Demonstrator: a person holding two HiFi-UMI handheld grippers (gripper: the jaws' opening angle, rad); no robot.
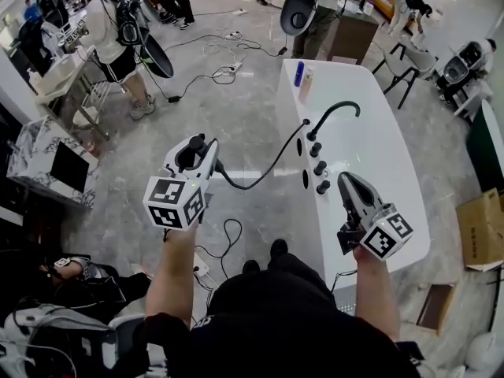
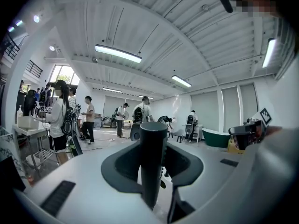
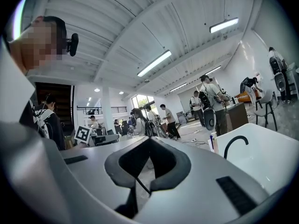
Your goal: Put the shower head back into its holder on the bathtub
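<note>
In the head view my left gripper (image 1: 194,151) is shut on the black shower head (image 1: 191,148), held over the floor to the left of the white bathtub (image 1: 370,144). Its black hose (image 1: 264,179) sags and runs to the tub's near rim beside the curved black faucet (image 1: 334,112) and the black knobs (image 1: 320,168). In the left gripper view the shower head's handle (image 2: 153,157) stands upright between the pads. My right gripper (image 1: 346,181) is shut with nothing in it, above the tub's rim by the knobs. The right gripper view shows the faucet (image 3: 235,144) at right.
Cables (image 1: 228,231) trail across the floor between me and the tub. Two bottles (image 1: 302,75) stand on the tub's far end. Several people (image 1: 110,30) stand at the back. A marble-topped table (image 1: 39,164) is at left, a cardboard box (image 1: 480,228) at right.
</note>
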